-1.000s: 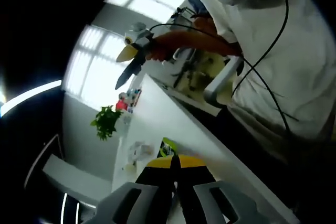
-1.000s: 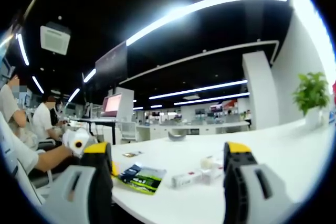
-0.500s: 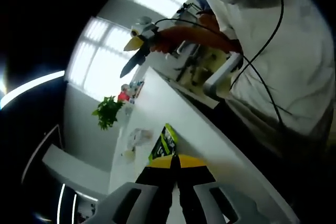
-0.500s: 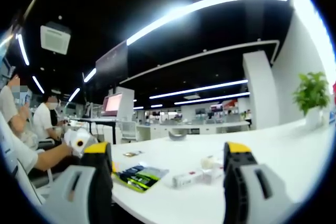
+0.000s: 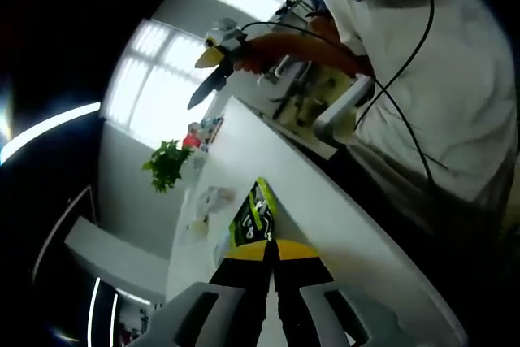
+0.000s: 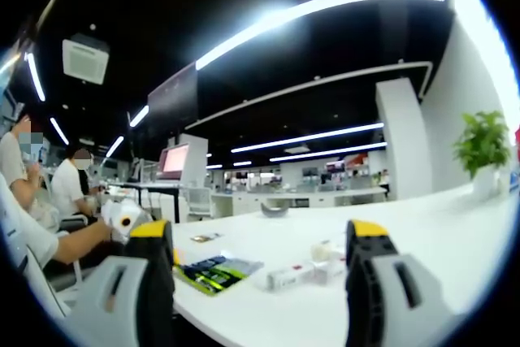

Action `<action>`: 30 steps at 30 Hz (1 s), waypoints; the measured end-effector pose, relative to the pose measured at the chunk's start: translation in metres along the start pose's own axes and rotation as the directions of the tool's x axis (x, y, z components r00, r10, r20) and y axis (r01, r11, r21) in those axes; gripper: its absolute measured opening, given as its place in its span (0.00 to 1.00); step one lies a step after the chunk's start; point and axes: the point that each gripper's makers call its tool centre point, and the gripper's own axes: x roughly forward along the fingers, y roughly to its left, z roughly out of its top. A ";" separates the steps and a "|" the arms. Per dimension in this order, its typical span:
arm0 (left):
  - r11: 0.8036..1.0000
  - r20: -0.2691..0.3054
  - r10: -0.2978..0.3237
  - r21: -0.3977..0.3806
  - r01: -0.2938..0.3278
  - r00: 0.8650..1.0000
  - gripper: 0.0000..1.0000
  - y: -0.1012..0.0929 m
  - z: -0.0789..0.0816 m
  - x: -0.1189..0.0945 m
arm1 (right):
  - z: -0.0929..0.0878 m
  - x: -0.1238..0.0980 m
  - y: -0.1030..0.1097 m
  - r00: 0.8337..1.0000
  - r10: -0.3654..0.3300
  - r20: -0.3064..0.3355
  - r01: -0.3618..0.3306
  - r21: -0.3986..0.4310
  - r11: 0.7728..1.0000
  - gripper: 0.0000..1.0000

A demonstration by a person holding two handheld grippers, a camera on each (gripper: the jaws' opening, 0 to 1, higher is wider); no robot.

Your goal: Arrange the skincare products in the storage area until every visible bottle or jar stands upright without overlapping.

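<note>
Small white skincare boxes and jars [image 6: 302, 272] lie in a loose cluster on the white table [image 6: 422, 233]; from the other side they show as pale items [image 5: 207, 201]. A green and black packet [image 6: 215, 270] lies flat beside them, just past my left gripper's tips [image 5: 252, 217]. My left gripper [image 5: 272, 251] is shut, yellow tips together, with nothing seen between them. My right gripper [image 6: 262, 282] stands open with its jaws far apart above the table's near edge. A hand holds it up high over the table [image 5: 203, 91].
A potted green plant [image 6: 483, 148] stands at the table's far end [image 5: 166, 164]. A person in a white shirt [image 5: 422, 79] with a black cable stands close along the table's edge. Seated people [image 6: 65, 188] and desks fill the room behind.
The left gripper's camera has shifted, so more of the green packet shows ahead of its tips. In the right gripper view the packet looks flatter than a second ago. Both grippers keep their state.
</note>
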 end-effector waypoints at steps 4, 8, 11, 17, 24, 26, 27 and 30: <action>1.000 -0.002 -0.002 -0.004 0.002 1.000 0.00 -0.002 -0.001 -0.001 | 0.000 0.000 0.000 1.000 0.001 0.002 -0.001 0.002 1.000 0.88; 1.000 -0.002 -0.001 -0.004 0.001 1.000 0.00 -0.003 -0.002 -0.001 | -0.001 0.001 0.001 1.000 0.001 -0.002 -0.001 0.001 1.000 0.88; 1.000 0.001 0.002 -0.007 -0.002 1.000 0.01 -0.002 -0.003 -0.002 | 0.000 0.000 0.002 1.000 0.003 0.000 -0.003 0.000 1.000 0.88; 0.999 0.014 0.015 -0.048 -0.015 1.000 0.02 0.001 -0.002 -0.006 | -0.001 0.001 0.000 1.000 0.000 -0.005 0.000 0.000 1.000 0.88; 0.997 0.027 0.037 -0.072 -0.035 0.999 0.08 0.002 0.000 -0.011 | 0.000 0.001 0.001 1.000 0.003 -0.001 -0.003 -0.001 1.000 0.88; 0.997 0.025 0.040 -0.071 -0.038 0.999 0.08 0.003 -0.001 -0.011 | -0.001 0.002 0.001 1.000 0.003 -0.003 -0.003 0.002 1.000 0.88; 0.997 0.027 0.039 -0.074 -0.037 0.999 0.08 0.003 -0.001 -0.012 | -0.002 0.002 0.000 1.000 0.002 -0.005 -0.002 0.002 1.000 0.88; 0.995 0.038 0.042 -0.091 -0.038 0.998 0.08 0.005 0.000 -0.013 | -0.003 0.003 0.000 1.000 0.002 -0.010 -0.002 0.003 1.000 0.88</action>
